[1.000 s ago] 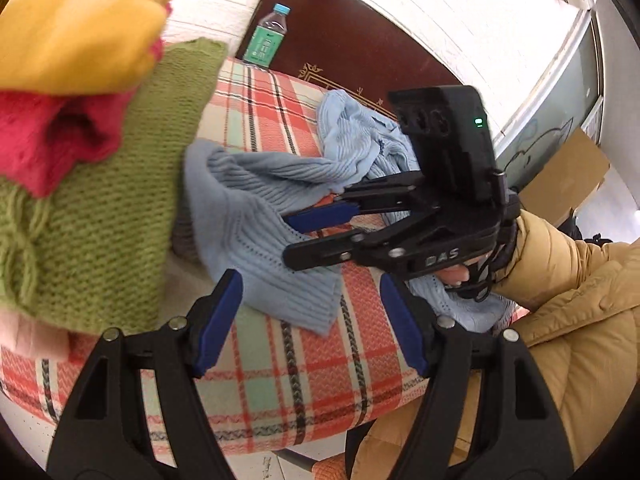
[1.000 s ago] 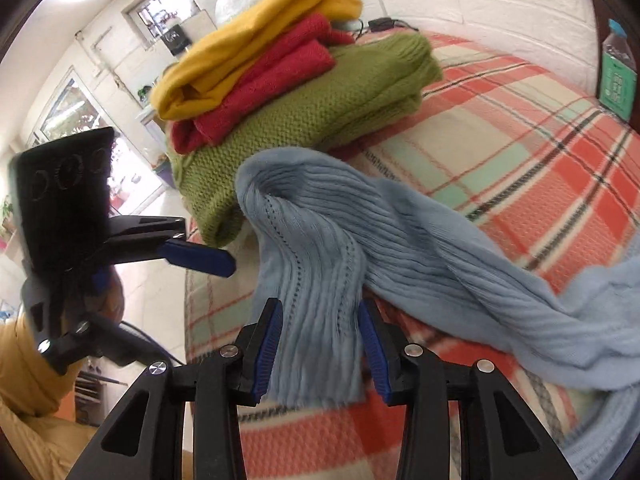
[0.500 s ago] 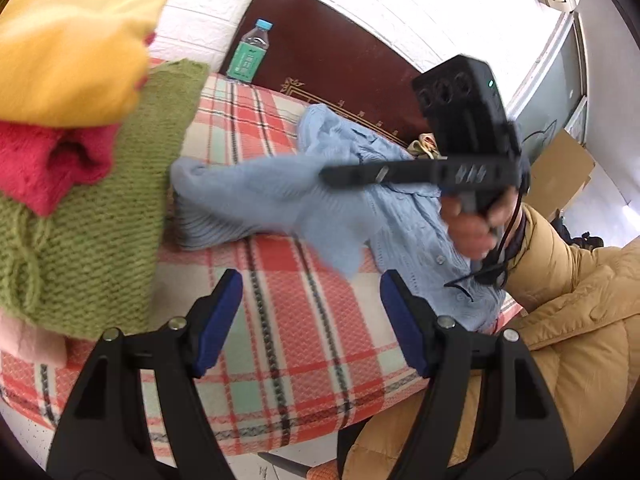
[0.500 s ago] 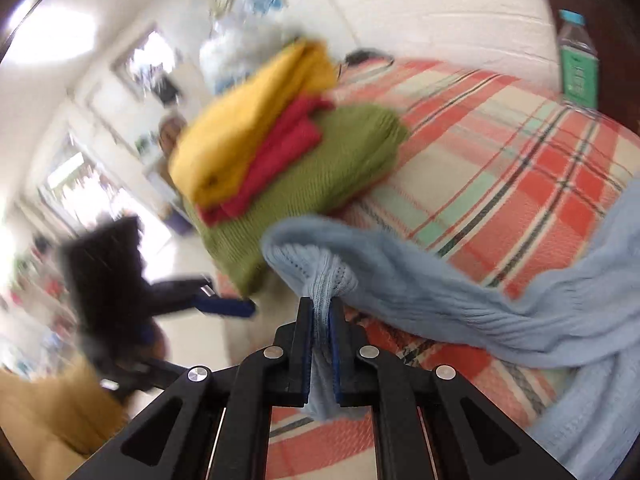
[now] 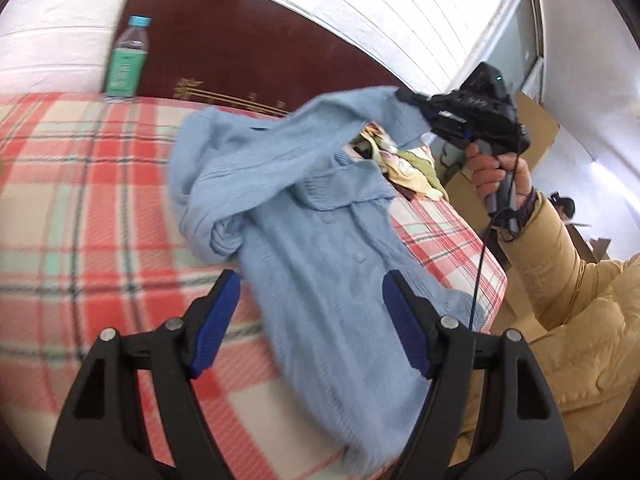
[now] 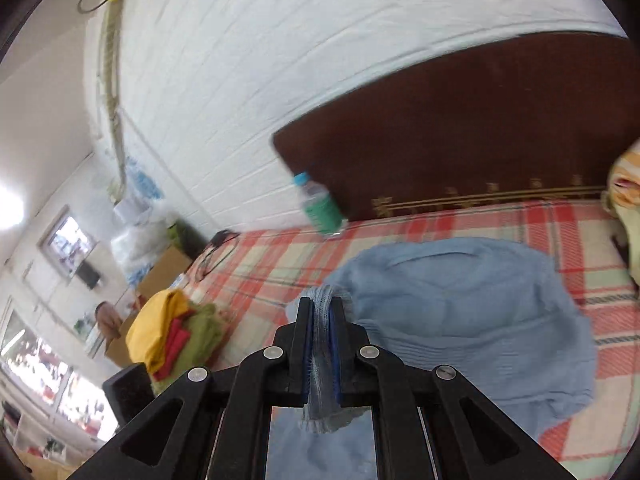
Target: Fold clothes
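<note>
A light blue knitted cardigan [image 5: 320, 240] lies buttoned on the red plaid bedspread [image 5: 80, 200]. My right gripper [image 6: 320, 312] is shut on the cuff of one sleeve [image 6: 322, 356] and holds it up above the bed. In the left wrist view that gripper [image 5: 404, 96] is at the upper right, the sleeve stretched from it down to the cardigan. My left gripper [image 5: 310, 322] hangs open over the cardigan's lower body, with cloth below its fingers but none pinched between them. The cardigan [image 6: 472, 320] also spreads below the right gripper.
A dark wooden headboard [image 5: 240, 40] stands behind the bed, with a green-labelled water bottle [image 5: 128, 62] at its left end. A stack of folded yellow, red and green knitwear [image 6: 176, 340] sits at the bed's left. A pile of yellowish clothes [image 5: 404, 160] lies at the right.
The right gripper shut on the sleeve cuff and swung it up and to the right. The left gripper moved right, from beside the folded stack to over the cardigan's body.
</note>
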Demonstrator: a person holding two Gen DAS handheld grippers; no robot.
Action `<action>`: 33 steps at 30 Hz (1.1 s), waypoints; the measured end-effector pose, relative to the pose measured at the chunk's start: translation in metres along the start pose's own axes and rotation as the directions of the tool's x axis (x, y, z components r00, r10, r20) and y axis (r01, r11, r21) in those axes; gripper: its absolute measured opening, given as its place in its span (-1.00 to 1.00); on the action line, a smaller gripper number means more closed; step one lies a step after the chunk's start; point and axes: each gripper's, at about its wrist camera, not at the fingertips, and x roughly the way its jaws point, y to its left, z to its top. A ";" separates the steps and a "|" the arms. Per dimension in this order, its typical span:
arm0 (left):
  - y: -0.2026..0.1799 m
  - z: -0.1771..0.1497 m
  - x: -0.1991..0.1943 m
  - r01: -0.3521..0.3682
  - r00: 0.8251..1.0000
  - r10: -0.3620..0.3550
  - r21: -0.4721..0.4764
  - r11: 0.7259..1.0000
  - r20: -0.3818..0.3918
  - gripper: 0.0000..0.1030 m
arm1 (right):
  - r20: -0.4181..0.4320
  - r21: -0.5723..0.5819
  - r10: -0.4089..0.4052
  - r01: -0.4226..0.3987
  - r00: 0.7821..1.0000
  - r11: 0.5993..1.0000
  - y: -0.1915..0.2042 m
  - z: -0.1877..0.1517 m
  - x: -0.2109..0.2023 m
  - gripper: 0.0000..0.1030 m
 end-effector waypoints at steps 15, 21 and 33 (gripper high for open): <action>-0.032 0.038 0.071 -0.060 0.983 0.078 0.110 0.992 -0.168 0.45 | -0.109 0.107 -0.209 0.220 0.972 0.969 -0.131 -0.053 -0.007 -0.08; -0.017 0.057 0.073 -0.148 0.971 0.171 0.139 0.979 -0.166 0.45 | -0.092 -0.234 -0.256 0.229 0.962 0.945 -0.073 -0.052 0.013 0.14; 0.001 0.088 0.092 -0.141 0.915 0.233 0.281 0.949 -0.329 0.45 | -0.246 -0.454 -0.329 0.192 0.912 0.870 -0.061 -0.041 0.094 -0.86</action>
